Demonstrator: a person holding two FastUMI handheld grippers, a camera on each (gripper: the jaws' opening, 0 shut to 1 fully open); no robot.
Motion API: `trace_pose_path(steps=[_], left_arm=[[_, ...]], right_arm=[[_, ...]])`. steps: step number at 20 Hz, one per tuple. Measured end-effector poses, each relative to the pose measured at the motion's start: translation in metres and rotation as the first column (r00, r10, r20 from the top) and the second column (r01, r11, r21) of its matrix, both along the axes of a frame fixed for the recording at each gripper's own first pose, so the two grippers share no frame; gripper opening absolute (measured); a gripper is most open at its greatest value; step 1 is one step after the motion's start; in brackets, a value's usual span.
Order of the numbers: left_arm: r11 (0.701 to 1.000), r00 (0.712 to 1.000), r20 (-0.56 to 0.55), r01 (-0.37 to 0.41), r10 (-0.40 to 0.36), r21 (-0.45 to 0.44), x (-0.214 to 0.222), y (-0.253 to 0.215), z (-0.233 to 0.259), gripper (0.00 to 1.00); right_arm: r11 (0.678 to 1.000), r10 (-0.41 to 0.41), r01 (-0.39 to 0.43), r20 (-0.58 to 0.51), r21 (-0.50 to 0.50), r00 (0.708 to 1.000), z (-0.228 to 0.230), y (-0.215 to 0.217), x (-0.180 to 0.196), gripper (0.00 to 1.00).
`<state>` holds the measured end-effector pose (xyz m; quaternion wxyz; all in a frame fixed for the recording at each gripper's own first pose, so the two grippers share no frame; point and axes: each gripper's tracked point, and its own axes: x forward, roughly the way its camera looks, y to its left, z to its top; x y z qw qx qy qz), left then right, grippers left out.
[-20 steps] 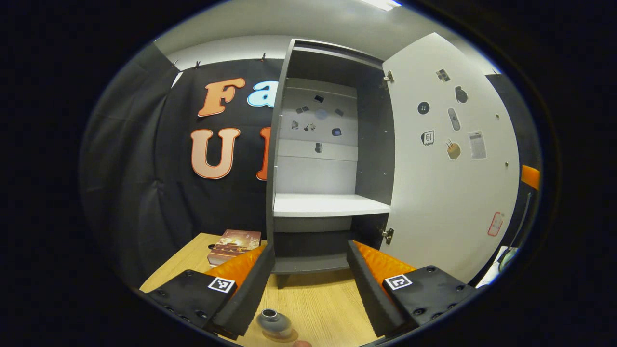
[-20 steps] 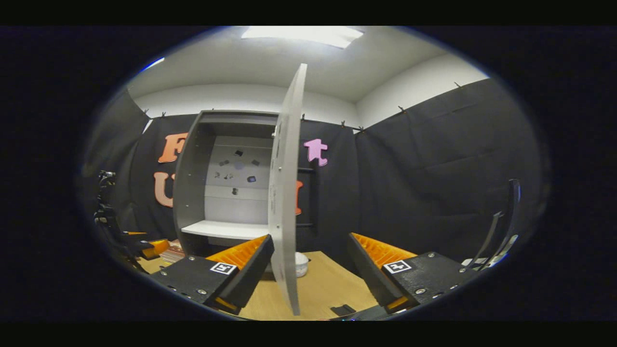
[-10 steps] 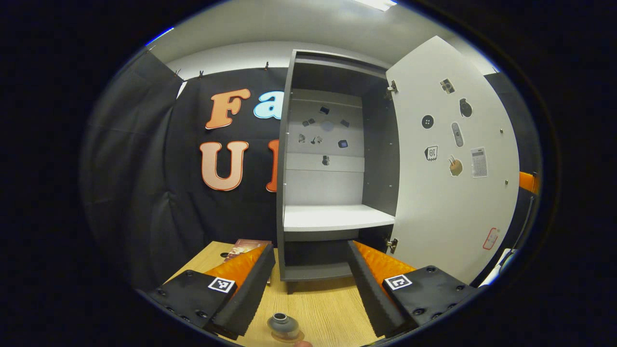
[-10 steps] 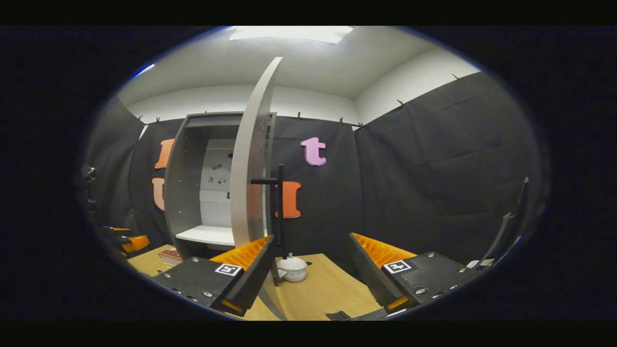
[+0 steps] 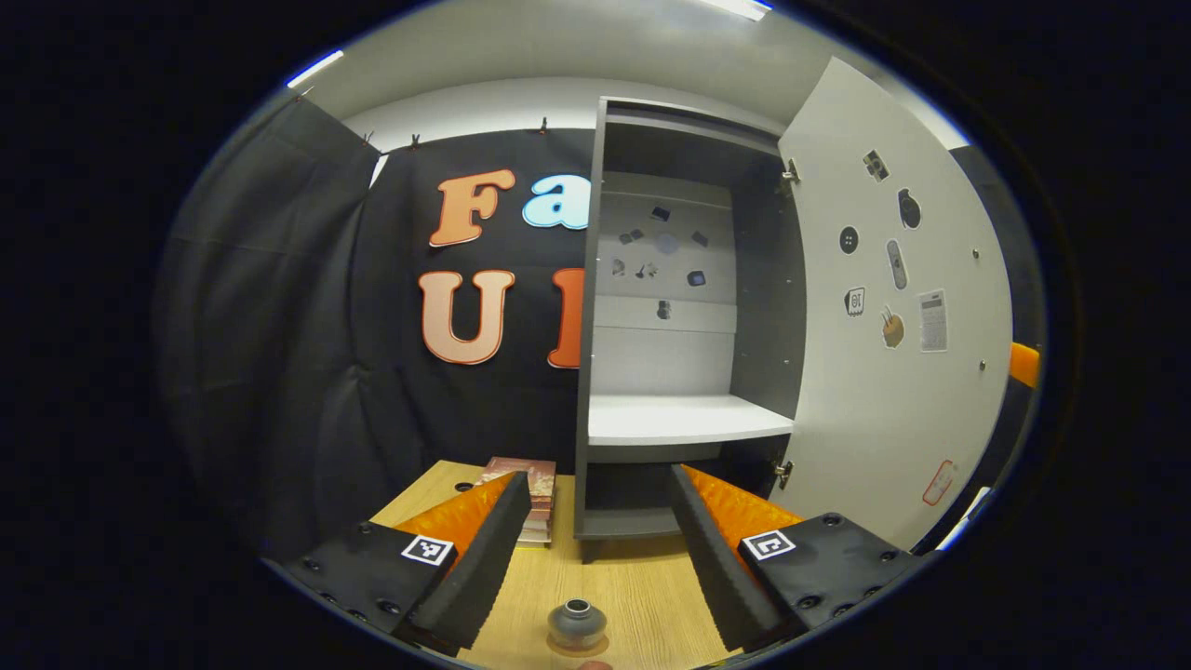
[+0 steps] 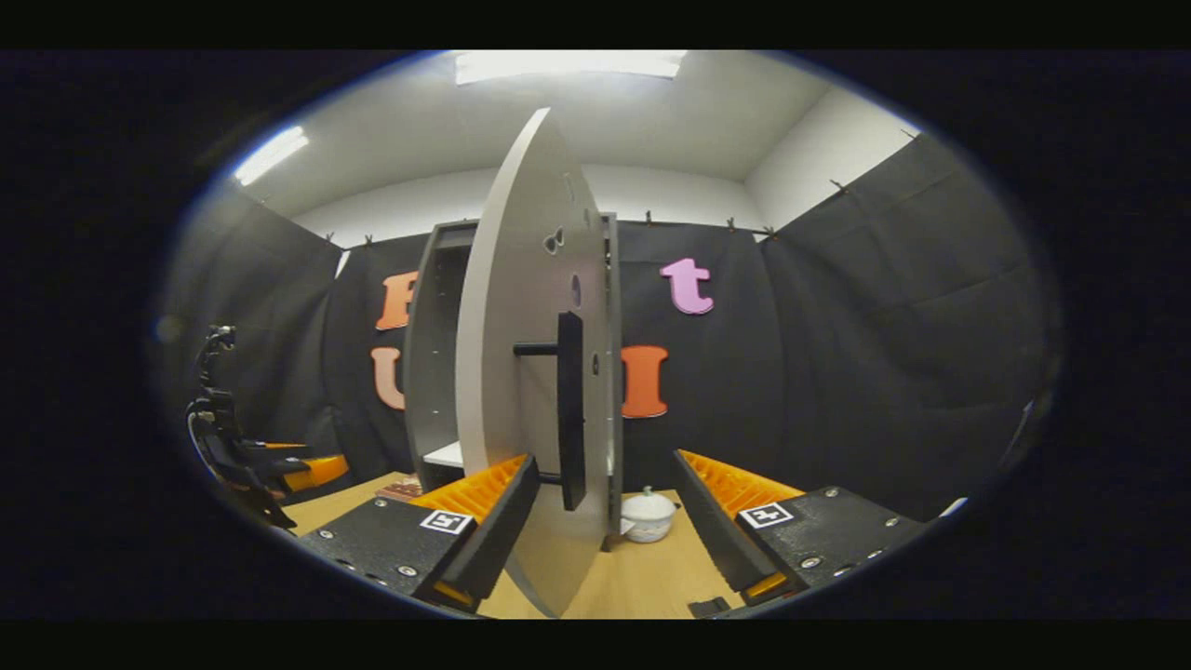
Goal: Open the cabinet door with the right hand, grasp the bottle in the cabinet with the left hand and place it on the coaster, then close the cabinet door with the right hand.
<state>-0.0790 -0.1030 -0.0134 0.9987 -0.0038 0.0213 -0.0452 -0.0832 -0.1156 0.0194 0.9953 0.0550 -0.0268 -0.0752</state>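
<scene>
A small grey bottle (image 5: 577, 623) stands on a brown coaster (image 5: 579, 645) on the wooden table (image 5: 642, 596), just below my left gripper (image 5: 597, 481), which is open and holds nothing. The grey cabinet (image 5: 684, 307) stands open with its white shelf (image 5: 684, 419) bare; its door (image 5: 893, 372) is swung out to the right. In the right gripper view the door (image 6: 512, 372) is nearly edge-on and its black handle (image 6: 569, 409) hangs between the spread fingers of my open right gripper (image 6: 605, 462), nearer the left one. I cannot tell whether anything touches the handle.
A stack of books (image 5: 535, 489) lies left of the cabinet's foot. A white lidded pot (image 6: 647, 515) sits on the table behind the door. The left gripper (image 6: 279, 470) and its holder show at the far left of the right gripper view.
My right gripper has come round to the door's outer face, bringing the handle between its fingers. The left gripper has drawn back from the bottle on the coaster.
</scene>
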Motion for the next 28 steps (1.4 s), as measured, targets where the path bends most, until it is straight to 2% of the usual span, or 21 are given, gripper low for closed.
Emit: trace_pose_path(steps=[2,5,8,10,11,12,14,15,16,19,23,25,26,27,28], left_arm=[[1.000,1.000,-0.003,-0.029,0.029,-0.001,0.001,0.014,0.001,0.97],[0.998,0.999,0.009,-0.052,0.052,0.020,0.008,0.032,0.004,0.97],[0.998,0.998,0.037,-0.048,0.047,0.039,0.024,0.046,0.009,0.97],[0.999,0.999,0.037,-0.018,0.017,0.028,0.039,0.051,0.007,0.95],[1.000,0.999,0.033,-0.005,0.004,0.022,0.046,0.056,0.006,0.99],[1.000,0.999,0.032,0.008,-0.009,0.015,0.053,0.061,0.007,0.97],[1.000,0.999,0.027,0.026,-0.026,0.006,0.070,0.074,0.004,0.97],[0.999,0.999,0.029,0.034,-0.034,0.005,0.076,0.082,0.005,0.97],[0.999,0.999,0.036,0.040,-0.040,0.005,0.083,0.089,0.007,0.95],[0.998,0.997,0.047,0.061,-0.061,0.004,0.103,0.108,0.011,0.96],[0.994,0.993,0.046,0.108,-0.108,0.002,0.118,0.118,0.016,0.96],[0.993,0.992,0.044,0.117,-0.116,-0.001,0.123,0.121,0.014,0.95],[0.993,0.992,0.040,0.116,-0.116,-0.005,0.124,0.122,0.014,0.94],[0.993,0.993,0.042,0.114,-0.114,-0.011,0.124,0.123,0.015,0.95],[0.994,0.993,0.044,0.111,-0.110,-0.017,0.124,0.122,0.015,0.94]], right_arm=[[0.997,0.074,-0.074,0.002,0.028,0.997,-0.002,0.021,0.012,0.89],[0.987,0.144,-0.143,0.000,0.079,0.990,-0.004,0.051,0.025,0.89],[0.981,0.184,-0.184,-0.002,0.061,0.983,-0.002,0.074,0.038,0.88],[0.980,0.195,-0.195,-0.003,0.045,0.981,-0.001,0.086,0.046,0.84],[0.979,0.202,-0.201,-0.008,0.039,0.979,-0.002,0.092,0.051,0.84],[0.978,0.206,-0.206,-0.011,0.029,0.979,-0.001,0.100,0.058,0.76],[0.979,0.205,-0.205,-0.021,-0.001,0.979,0.000,0.113,0.073,0.70],[0.979,0.202,-0.203,-0.024,-0.018,0.979,0.000,0.119,0.079,0.55],[0.980,0.196,-0.197,-0.027,-0.035,0.980,-0.001,0.123,0.085,0.56],[0.988,0.137,-0.139,-0.033,-0.064,0.990,-0.002,0.131,0.103,0.36],[0.997,0.071,-0.072,-0.030,-0.039,0.997,-0.003,0.135,0.124,0.36],[0.998,0.068,-0.068,-0.035,0.005,0.997,-0.004,0.137,0.134,0.36],[0.997,0.077,-0.076,-0.036,0.028,0.996,-0.004,0.139,0.135,0.31],[0.995,0.089,-0.087,-0.041,0.043,0.995,-0.006,0.141,0.135,0.35],[0.994,0.101,-0.099,-0.045,0.054,0.994,-0.006,0.142,0.137,0.31]])
